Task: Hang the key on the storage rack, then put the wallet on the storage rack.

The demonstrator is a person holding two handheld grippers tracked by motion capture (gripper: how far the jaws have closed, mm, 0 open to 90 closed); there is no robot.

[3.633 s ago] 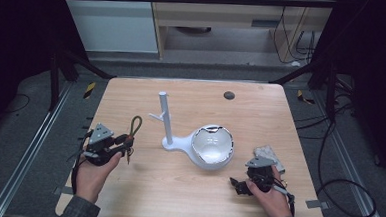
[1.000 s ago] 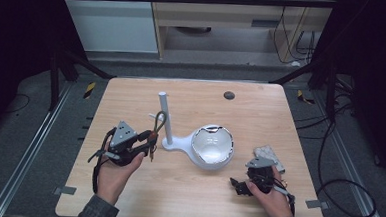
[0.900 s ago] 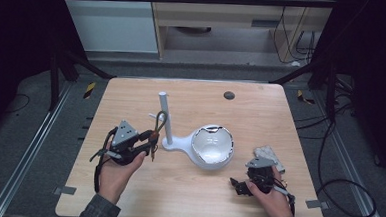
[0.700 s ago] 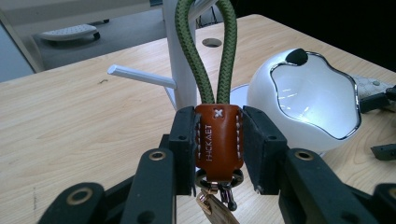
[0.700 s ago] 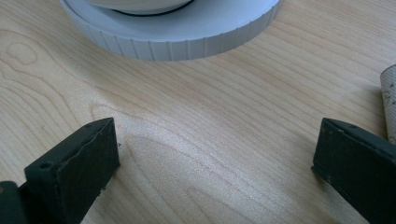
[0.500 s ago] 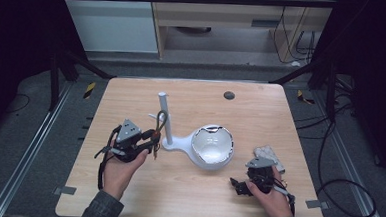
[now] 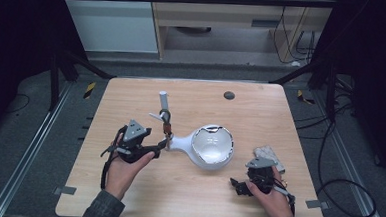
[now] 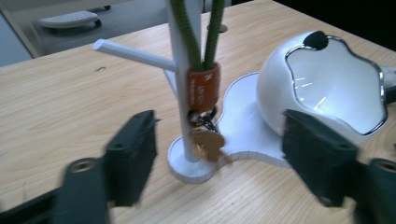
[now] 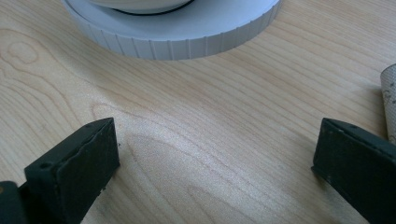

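Surface (image 7: 131, 100): pale wood; its near edge is cut off at the bottom of the high view, and the dark surround hides the room's sides.
Stand (image 7: 179, 144): white, one flat base with a post and a round mirror; in the left gripper view the post's top runs out of frame, and in the right gripper view only the ribbed base rim (image 9: 187, 44) is seen.
Mirror (image 7: 212, 145): a white ball with a wavy chrome rim, sitting on the wide end of the base; its right edge is cropped in the left gripper view.
Cloth (image 7: 267, 153): a small pale bundle just beyond the right hand, partly hidden by it; what it is stays hard to make out.
Lanyard (image 8: 201, 32): green cord hanging on the post, its loop cut off at the top; an orange tag (image 8: 203, 87) joins the strands, and a brass key (image 8: 207, 143) hangs below, just above the base, blurred.
Left hand (image 7: 124, 167): forearm comes in from the bottom edge, palm under the tool, pointing right toward the post.
Left tongs (image 7: 163, 143): level, close before the post; the jaws have just been opening and stand spread, with the key and tag ahead of the gap and the pads touching nothing.
Right hand (image 7: 272, 198): rests low on the surface, near the right corner, right of the mirror.
Right tongs (image 7: 238, 186): spread wide over bare wood, aimed at the base rim.
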